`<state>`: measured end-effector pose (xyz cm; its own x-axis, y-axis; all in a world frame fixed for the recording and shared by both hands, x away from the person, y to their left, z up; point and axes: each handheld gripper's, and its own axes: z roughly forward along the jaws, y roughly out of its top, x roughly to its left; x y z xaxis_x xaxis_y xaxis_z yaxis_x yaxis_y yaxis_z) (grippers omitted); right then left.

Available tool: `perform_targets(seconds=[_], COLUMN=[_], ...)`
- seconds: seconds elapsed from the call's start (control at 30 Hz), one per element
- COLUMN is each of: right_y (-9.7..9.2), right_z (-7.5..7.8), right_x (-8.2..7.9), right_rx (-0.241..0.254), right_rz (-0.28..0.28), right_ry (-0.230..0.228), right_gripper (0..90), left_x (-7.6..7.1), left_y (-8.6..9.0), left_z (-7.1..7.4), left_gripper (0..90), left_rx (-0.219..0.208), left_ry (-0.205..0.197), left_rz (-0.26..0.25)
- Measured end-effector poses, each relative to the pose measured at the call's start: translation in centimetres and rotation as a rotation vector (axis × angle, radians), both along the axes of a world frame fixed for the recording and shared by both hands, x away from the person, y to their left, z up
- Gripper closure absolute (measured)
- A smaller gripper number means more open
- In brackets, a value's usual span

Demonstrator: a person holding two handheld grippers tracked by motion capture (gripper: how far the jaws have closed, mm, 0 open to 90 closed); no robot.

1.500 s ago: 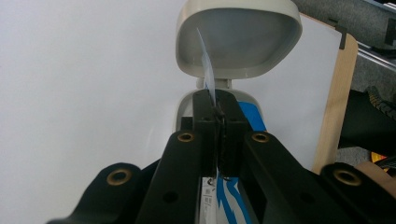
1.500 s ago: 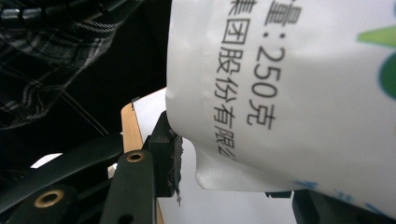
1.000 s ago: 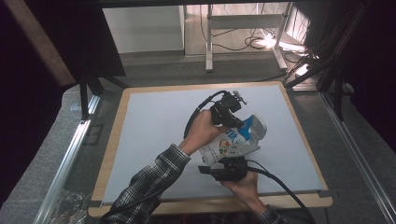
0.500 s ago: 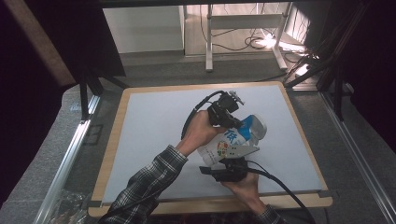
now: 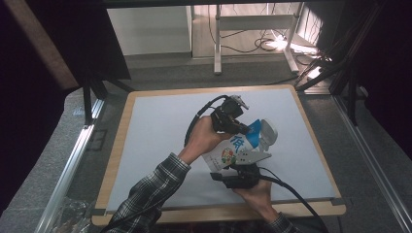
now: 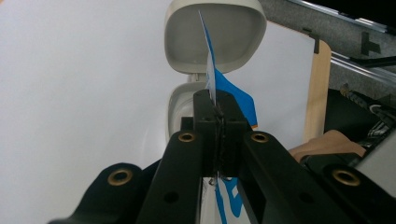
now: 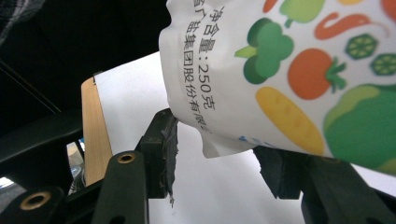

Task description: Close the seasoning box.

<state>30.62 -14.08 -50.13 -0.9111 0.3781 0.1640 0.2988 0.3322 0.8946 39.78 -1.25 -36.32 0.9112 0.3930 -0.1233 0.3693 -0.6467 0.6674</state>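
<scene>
A rectangular table with a light wooden top carries the scene, and a pale grey-white sheet lies flat on it, covering nearly the whole surface. The wood shows as a narrow border along the edges at 9, 12 and 3 o'clock and as a wider strip along the near edge at 6 o'clock. A small beige plastic clamshell container with rounded corners sits on the sheet with its hinged lid swung open, slightly toward 3 o'clock from the table's centre. The left gripper view shows the sheet's corner fixed to the wood with dark tape.
</scene>
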Motion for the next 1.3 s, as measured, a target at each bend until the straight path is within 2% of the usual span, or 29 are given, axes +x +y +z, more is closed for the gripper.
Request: perform_targets(seconds=[0.43,0.6,0.9,1.3], right_y=[-0.4,-0.5,-0.8,-1.1], right_z=[0.0,0.0,-0.1,0.0], right_x=[0.1,0.2,0.2,0.2], right_rx=[-0.012,-0.018,-0.019,-0.030], right_rz=[-0.014,-0.017,-0.026,-0.038], right_ry=[0.010,-0.001,-0.004,-0.007], right_gripper=[50.4,50.5,50.4,50.4], left_x=[-0.5,-0.7,-0.8,-1.2], left_y=[1.3,1.8,3.1,4.8], left_z=[0.0,0.0,-0.2,-0.8], left_gripper=[88.8,88.9,88.9,89.0], left_rx=[-0.034,-0.045,-0.087,-0.093], left_ry=[-0.005,-0.006,-0.004,-0.016], left_rz=[-0.006,-0.008,-0.010,0.009])
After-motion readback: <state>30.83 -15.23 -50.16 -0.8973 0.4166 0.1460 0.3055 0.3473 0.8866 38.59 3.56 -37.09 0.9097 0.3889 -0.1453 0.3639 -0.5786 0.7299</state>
